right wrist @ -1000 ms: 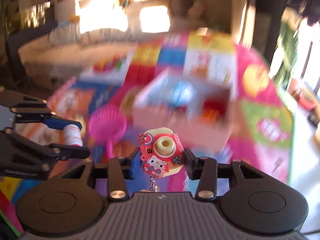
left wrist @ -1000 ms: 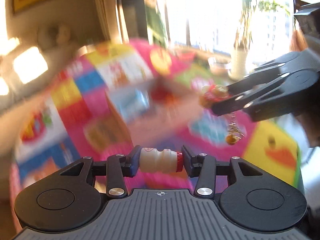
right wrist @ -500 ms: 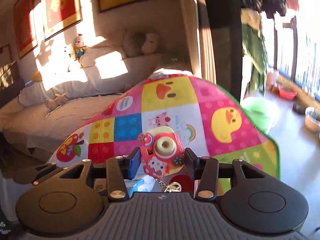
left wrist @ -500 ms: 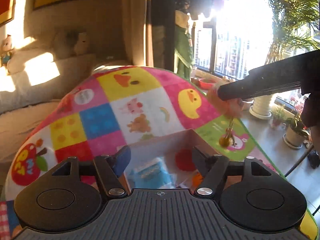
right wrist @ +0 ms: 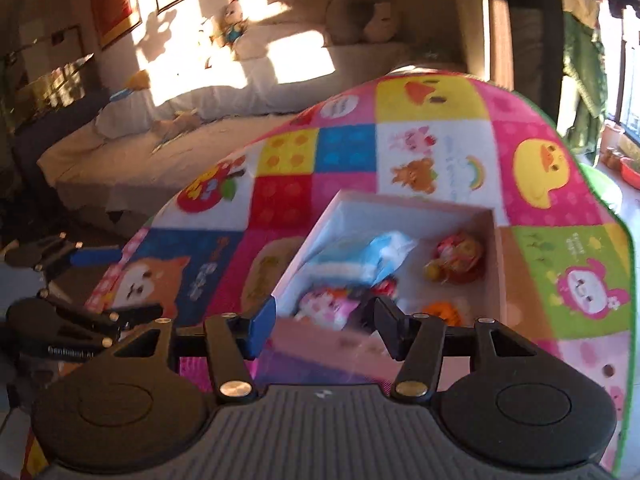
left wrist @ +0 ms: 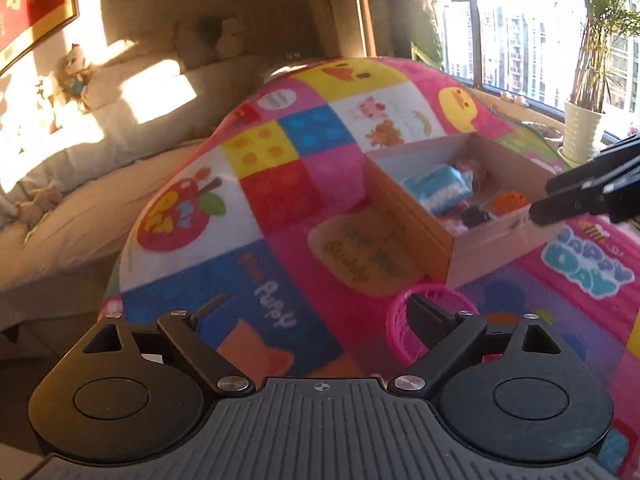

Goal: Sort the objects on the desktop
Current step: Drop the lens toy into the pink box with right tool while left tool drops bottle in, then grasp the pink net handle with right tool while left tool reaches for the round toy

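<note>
An open cardboard box (left wrist: 476,242) (right wrist: 316,236) stands on a colourful patchwork mat (left wrist: 288,200). It holds a blue and white packet (right wrist: 360,258), the pink toy camera keychain (right wrist: 458,256), an orange item (right wrist: 442,312) and a pink and white toy (right wrist: 328,302). My left gripper (left wrist: 316,320) is open and empty over the mat, left of the box. My right gripper (right wrist: 324,326) is open and empty above the box's near wall; its fingers (left wrist: 576,200) show at the right edge of the left wrist view.
A pink mesh basket (left wrist: 424,322) sits on the mat just behind my left gripper's right finger. A cream sofa (right wrist: 224,92) with soft toys lies beyond the mat. A white plant pot (left wrist: 582,130) stands by the window at right.
The left gripper opened and no longer holds the small bottle. The right gripper opened and let go of the camera keychain, which now lies in the box. The left gripper drew back left.
</note>
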A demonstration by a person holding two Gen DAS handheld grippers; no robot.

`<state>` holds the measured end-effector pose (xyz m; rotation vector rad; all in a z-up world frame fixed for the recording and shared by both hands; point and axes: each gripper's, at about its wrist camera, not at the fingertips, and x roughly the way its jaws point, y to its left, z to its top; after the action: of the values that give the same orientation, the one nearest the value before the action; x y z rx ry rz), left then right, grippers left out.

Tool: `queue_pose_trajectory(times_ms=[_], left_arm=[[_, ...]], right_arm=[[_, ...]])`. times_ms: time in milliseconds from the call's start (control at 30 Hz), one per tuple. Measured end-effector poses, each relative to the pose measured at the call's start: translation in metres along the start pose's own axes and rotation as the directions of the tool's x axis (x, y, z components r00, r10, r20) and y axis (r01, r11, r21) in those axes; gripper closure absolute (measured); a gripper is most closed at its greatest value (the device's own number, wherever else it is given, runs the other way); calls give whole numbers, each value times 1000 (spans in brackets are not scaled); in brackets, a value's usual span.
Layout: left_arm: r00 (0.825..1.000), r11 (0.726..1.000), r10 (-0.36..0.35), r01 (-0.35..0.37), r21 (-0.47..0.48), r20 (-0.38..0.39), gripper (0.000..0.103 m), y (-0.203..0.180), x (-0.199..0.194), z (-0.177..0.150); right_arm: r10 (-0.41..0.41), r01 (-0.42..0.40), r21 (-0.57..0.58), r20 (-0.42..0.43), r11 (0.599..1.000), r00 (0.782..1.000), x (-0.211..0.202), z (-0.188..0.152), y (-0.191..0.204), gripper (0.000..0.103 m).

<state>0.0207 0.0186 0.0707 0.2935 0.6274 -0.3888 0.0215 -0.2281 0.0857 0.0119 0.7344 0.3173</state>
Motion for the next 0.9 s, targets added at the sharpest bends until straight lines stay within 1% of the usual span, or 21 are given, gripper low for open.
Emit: queue_pose_trajectory(times_ms=[33, 100, 167, 233, 300, 367, 433, 500, 533, 567, 600, 633, 667, 700, 733, 767, 833, 900], left_arm=[[1000, 1000, -4, 4, 0, -13, 8, 1, -3, -8], [999, 1000, -5, 6, 3, -36, 8, 1, -8, -22], [999, 1000, 6, -6, 2, -51, 8, 2, -13, -32], [999, 1000, 6, -6, -8, -52, 7, 4, -19, -37], [999, 1000, 2, -3, -20, -44, 7, 7, -25, -37], [999, 999, 6, -7, -32, -32, 7, 10, -28, -35], [1000, 999, 9, -10, -49, -23, 6, 14, -28, -32], [1000, 998, 18, -19, -67, -18, 6, 19, -26, -32], [1000, 997, 23, -24, -76, -18, 6, 22, -25, -31], [999, 996, 26, -27, -84, -20, 6, 24, -24, -32], [999, 995, 26, -28, -92, -21, 6, 26, -24, -32], [999, 995, 27, -29, -97, -21, 6, 27, -24, -32], [999, 995, 28, -30, -99, -19, 6, 28, -24, -33], [999, 994, 30, -31, -102, -17, 6, 30, -25, -33], [999, 994, 30, -31, -105, -14, 6, 31, -26, -33], [999, 994, 30, -31, -108, -11, 6, 32, -27, -33], [1000, 993, 29, -29, -114, -8, 6, 32, -29, -33], [1000, 993, 19, -20, -115, -8, 6, 31, -28, -32]], right_arm=[[11, -12, -35, -34, 999, 999, 8, -10, 12, 48], [7, -18, -120, -87, 993, 996, 23, -30, 38, 48], [-19, -3, -225, -96, 974, 995, 34, -48, 62, 49], [-54, 27, -325, -75, 945, 996, 42, -59, 83, 51], [-72, 51, -397, -38, 916, 997, 46, -65, 100, 55], [-62, 48, -442, -19, 896, 998, 49, -67, 113, 57], [-49, 35, -484, -17, 874, 999, 53, -70, 126, 59], [-70, 58, -528, -2, 847, 998, 61, -73, 137, 59], [-94, 88, -548, 16, 832, 995, 66, -75, 141, 63], [-116, 114, -560, 33, 821, 993, 72, -75, 145, 69], [-127, 127, -557, 40, 821, 991, 76, -74, 145, 72], [-126, 123, -540, 30, 833, 992, 80, -71, 144, 82], [-119, 109, -511, 13, 853, 993, 81, -67, 141, 88], [-106, 96, -475, 5, 875, 994, 79, -62, 138, 89], [-81, 72, -435, -2, 897, 997, 73, -57, 133, 93], [-38, 30, -390, -13, 920, 999, 63, -53, 127, 96], [77, -84, -258, -39, 962, 996, 42, -44, 108, 96], [155, -158, -117, -40, 980, 987, 23, -40, 84, 96]])
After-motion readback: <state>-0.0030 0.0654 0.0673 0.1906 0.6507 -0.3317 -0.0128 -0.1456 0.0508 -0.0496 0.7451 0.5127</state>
